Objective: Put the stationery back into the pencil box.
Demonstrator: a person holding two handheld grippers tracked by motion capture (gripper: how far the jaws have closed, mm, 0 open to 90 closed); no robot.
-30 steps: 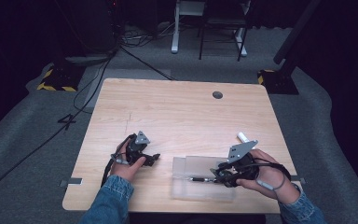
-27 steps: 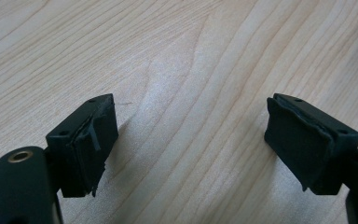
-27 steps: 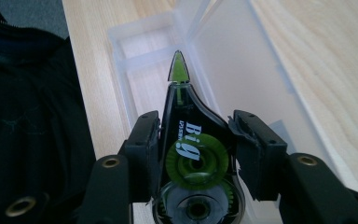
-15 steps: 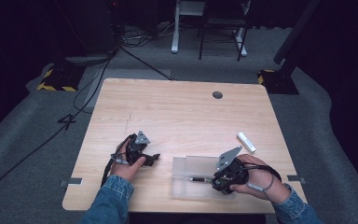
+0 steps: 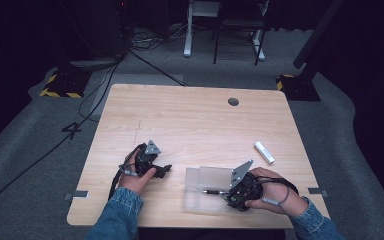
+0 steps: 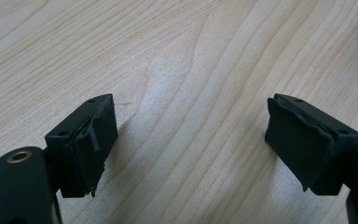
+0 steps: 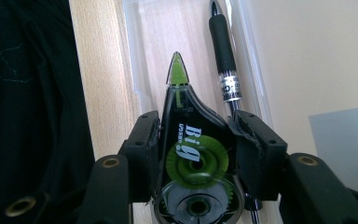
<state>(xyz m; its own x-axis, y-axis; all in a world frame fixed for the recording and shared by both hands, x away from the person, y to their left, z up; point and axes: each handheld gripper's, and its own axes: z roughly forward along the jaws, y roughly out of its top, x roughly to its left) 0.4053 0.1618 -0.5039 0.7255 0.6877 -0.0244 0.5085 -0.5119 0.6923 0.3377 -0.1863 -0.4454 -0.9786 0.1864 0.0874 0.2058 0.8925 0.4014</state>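
A black and green correction tape dispenser [image 7: 193, 154] is pinched between the jaws of my right gripper [image 7: 197, 133], green tip pointing away. It hangs over a clear plastic case [image 7: 144, 70], beside a black pen [image 7: 223, 51] lying in it. From above, the right gripper [image 5: 230, 196] is at the right end of the case [image 5: 200, 200] near the table's front edge, with the pen [image 5: 212, 191] beside it. My left gripper [image 6: 193, 135] is open over bare wood with nothing between its jaws; in the high view the left gripper [image 5: 166, 170] rests left of the case.
A small white stick-shaped object [image 5: 264, 152] lies on the wooden table [image 5: 190, 125] right of the case. A round cable hole [image 5: 233, 101] sits near the far edge. Dark floor, cables and furniture legs surround the table.
My right gripper has moved left and toward the front edge, away from the white stick and over the case's right end. The left gripper has stayed put.
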